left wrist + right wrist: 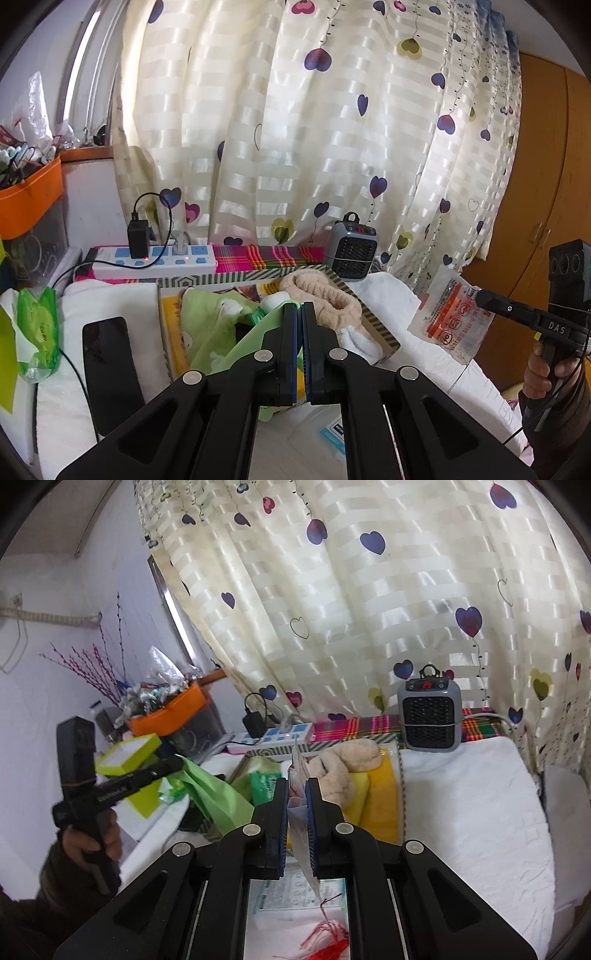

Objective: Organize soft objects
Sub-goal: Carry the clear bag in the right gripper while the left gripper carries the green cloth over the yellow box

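Observation:
My left gripper (299, 308) is shut on a green plastic bag (258, 343) and holds it above an open box (384, 334). The bag also shows in the right wrist view (218, 797). The box holds a beige fluffy cloth (325, 295), a light green soft toy (207, 325) and a green packet. My right gripper (297, 782) is shut on a clear plastic packet with red print (448, 314), held up to the right of the box. The packet stands edge-on between the pads (298, 775). The beige cloth (347, 764) lies just beyond it.
A small grey heater (351, 249) stands behind the box on a white towel (472, 805). A power strip (155, 260) with a charger lies at the back left. A black phone (107, 365), a green tissue pack (38, 328) and an orange bin (33, 199) are left. A red tassel (325, 938) lies below.

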### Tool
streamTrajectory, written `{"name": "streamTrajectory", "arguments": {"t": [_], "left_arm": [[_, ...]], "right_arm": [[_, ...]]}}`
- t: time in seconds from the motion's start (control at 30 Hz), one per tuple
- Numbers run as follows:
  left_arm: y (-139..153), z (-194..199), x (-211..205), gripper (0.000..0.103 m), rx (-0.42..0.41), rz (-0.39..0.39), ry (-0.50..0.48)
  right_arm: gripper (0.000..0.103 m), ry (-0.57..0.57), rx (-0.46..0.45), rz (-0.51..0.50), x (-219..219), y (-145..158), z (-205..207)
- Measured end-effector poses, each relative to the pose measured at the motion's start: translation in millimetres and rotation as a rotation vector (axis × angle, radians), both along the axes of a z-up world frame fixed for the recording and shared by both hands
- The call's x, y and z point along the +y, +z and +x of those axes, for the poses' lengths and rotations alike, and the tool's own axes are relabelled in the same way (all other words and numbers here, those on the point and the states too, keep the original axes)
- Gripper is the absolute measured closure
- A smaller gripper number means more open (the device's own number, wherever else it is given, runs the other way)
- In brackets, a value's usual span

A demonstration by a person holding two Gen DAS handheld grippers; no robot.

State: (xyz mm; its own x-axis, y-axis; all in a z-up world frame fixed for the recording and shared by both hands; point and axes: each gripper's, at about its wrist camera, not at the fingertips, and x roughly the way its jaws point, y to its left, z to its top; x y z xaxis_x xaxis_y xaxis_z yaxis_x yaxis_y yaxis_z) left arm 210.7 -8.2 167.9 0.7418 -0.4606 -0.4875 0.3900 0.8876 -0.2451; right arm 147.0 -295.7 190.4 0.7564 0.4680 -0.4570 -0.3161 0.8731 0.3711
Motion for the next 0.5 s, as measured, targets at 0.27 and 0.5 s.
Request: {"name": "streamTrajectory", "arguments": {"t": [0.27, 0.5], "left_arm": [[-4, -1, -2, 0.1, 0.015, -0.011, 0.003], [-6, 2, -3, 0.1, 0.017, -0.009, 0.001]], "right_arm": [[0.094, 0.018, 0.076, 0.124, -14, -10, 9], [0.094, 0.055, 0.111, 0.389, -37, -30, 16]]}}
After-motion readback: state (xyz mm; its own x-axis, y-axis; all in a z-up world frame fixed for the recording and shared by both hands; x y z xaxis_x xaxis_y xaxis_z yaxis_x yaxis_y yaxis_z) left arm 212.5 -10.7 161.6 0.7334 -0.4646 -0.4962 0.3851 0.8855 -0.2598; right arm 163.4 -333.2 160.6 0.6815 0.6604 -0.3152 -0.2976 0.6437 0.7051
